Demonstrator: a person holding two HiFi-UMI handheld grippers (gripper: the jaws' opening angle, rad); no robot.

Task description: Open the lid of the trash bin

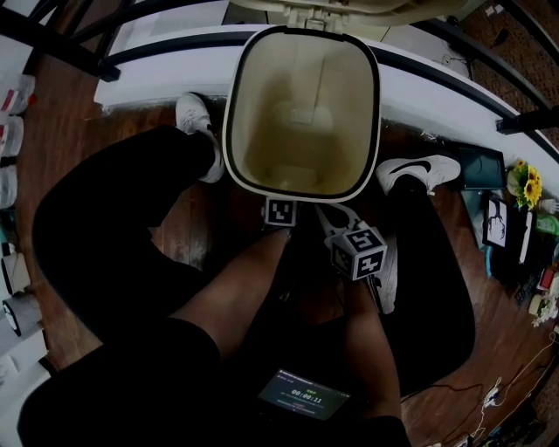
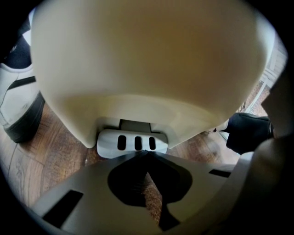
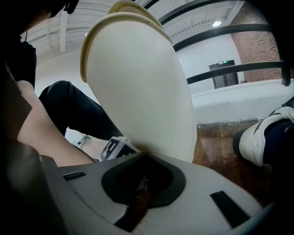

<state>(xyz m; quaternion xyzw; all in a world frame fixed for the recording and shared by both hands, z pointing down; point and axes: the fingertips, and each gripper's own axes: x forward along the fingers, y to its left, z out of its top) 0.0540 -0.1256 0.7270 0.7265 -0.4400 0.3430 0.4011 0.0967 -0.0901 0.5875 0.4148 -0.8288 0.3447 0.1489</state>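
The cream trash bin (image 1: 301, 113) stands on the wooden floor between the person's feet. Its mouth is uncovered and I look straight into it; the lid (image 1: 332, 7) is tipped up at the far side. In the left gripper view the bin's wall (image 2: 147, 59) fills the frame, with the grey slotted pedal (image 2: 133, 142) at its base. My left gripper (image 2: 146, 153) is shut, its tips touching the pedal's near edge. My right gripper (image 3: 145, 155) is shut too, with nothing between its jaws, close against the bin's side (image 3: 142, 87). Both marker cubes (image 1: 279, 212) (image 1: 362, 251) show just in front of the bin.
White shoes (image 1: 196, 122) (image 1: 419, 172) flank the bin. A white ledge (image 1: 454, 92) with black railings runs behind it. A small screen (image 1: 303, 395) lies on the person's lap. Sunflowers (image 1: 524, 183) and loose items sit on the floor at the right.
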